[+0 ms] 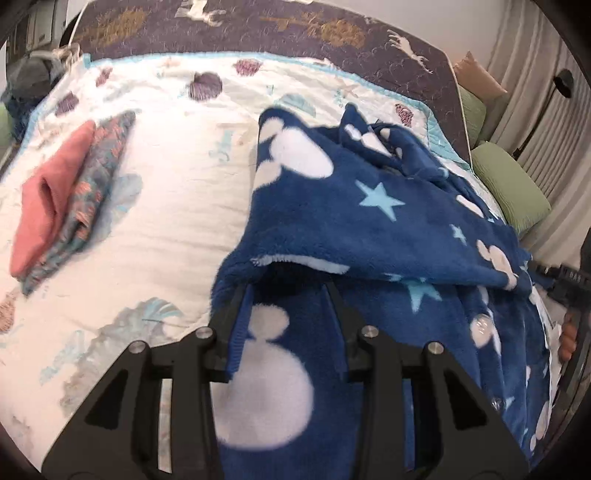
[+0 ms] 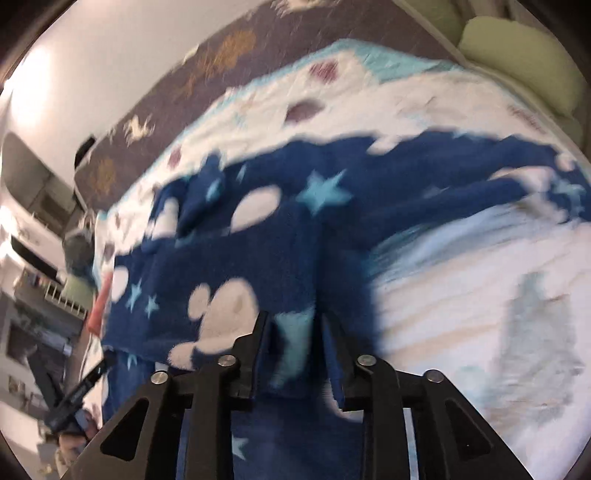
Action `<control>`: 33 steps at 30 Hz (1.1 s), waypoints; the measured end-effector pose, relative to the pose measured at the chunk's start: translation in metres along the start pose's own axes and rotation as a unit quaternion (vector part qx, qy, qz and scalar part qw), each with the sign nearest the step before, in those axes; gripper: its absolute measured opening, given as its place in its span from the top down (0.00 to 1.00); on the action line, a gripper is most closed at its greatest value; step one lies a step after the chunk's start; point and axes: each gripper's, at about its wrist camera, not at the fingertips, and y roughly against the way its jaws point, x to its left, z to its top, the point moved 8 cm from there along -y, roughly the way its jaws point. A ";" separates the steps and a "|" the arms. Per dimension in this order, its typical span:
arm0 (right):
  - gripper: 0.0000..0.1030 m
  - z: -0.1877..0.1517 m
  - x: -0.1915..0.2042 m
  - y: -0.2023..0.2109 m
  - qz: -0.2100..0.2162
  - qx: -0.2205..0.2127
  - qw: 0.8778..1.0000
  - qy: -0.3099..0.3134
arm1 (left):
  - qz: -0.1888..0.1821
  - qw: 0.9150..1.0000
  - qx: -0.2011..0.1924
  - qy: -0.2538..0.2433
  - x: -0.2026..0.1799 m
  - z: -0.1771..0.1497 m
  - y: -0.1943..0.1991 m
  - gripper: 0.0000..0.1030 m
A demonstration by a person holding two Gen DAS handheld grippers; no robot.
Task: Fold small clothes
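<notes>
A dark blue fleece garment (image 1: 354, 214) with white mouse-head shapes and pale blue stars lies across the right half of the bed. My left gripper (image 1: 286, 291) is shut on its near hem, with cloth bunched between the fingers. In the right wrist view the same garment (image 2: 295, 236) spreads across the middle, blurred. My right gripper (image 2: 293, 321) is shut on another part of its edge. The fingertips of both grippers are hidden in the fabric.
The white seashell quilt (image 1: 166, 192) covers the bed over a purple horse-print blanket (image 1: 332, 33). A folded pink garment (image 1: 51, 195) and a folded patterned one (image 1: 96, 192) lie at the left. Green pillows (image 1: 509, 184) line the right edge.
</notes>
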 end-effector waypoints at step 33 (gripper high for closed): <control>0.93 0.138 -0.248 0.064 -0.009 -0.209 0.932 -0.295 | -0.055 0.995 0.018 -0.076 -0.102 0.021 -0.067 0.55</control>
